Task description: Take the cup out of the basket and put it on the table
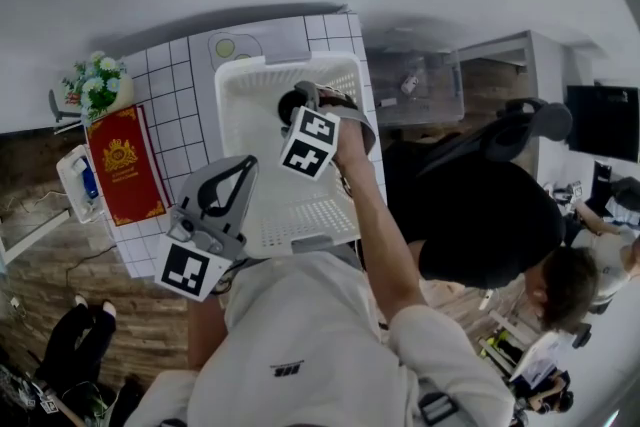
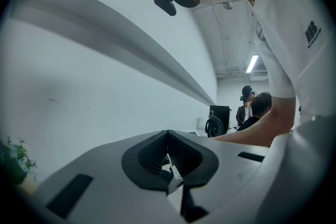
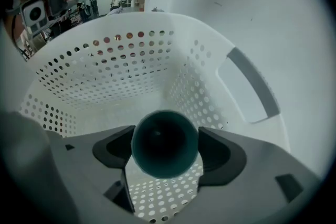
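Note:
A white perforated basket (image 1: 330,215) stands on the white tiled table (image 1: 180,105). My right gripper (image 1: 299,101) reaches down into its far half and is shut on a dark teal cup (image 1: 289,106). In the right gripper view the cup (image 3: 164,144) sits between the two pads with its open mouth toward the camera, above the basket's holed floor (image 3: 163,196), with the basket wall (image 3: 105,71) behind it. My left gripper (image 1: 243,170) hangs outside the basket's near left corner and points up at a bare wall. Its jaws (image 2: 169,157) are shut with nothing in them.
A red book (image 1: 125,165), a flower pot (image 1: 97,80) and a small white device (image 1: 80,180) lie at the table's left. A grey tray (image 1: 240,45) is behind the basket. A person in black (image 1: 490,215) sits by an office chair (image 1: 520,130) at the right.

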`<act>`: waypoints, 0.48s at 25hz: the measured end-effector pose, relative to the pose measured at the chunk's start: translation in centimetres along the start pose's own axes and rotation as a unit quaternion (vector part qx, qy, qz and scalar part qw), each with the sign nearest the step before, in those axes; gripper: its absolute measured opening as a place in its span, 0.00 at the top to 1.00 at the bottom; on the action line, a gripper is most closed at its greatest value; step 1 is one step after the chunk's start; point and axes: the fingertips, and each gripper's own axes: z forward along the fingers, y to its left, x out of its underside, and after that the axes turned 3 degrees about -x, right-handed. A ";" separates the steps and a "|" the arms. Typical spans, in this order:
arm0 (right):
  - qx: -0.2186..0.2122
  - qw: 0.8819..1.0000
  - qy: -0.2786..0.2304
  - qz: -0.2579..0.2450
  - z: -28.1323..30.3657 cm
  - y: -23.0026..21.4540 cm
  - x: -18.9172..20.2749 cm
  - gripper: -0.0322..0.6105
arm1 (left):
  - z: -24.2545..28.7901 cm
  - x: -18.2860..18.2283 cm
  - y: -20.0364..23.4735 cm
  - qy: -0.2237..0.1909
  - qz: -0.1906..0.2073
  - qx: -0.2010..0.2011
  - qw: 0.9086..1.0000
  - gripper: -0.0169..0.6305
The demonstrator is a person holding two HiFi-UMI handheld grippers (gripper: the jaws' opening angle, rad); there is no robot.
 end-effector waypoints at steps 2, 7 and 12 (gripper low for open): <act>0.002 1.000 -0.009 -0.003 -0.8 0.2 -0.3 0.36 | -0.1 0.0 0.0 -0.001 0.000 0.000 1.000 0.96; 0.011 1.000 -0.027 -0.011 -3.5 0.9 -0.9 0.36 | -0.5 0.1 -0.1 0.001 0.001 0.000 1.000 0.96; 0.009 0.998 -0.058 -0.018 -7.0 2.0 -2.1 0.36 | -0.9 0.2 -0.1 0.002 0.002 -0.001 1.000 0.96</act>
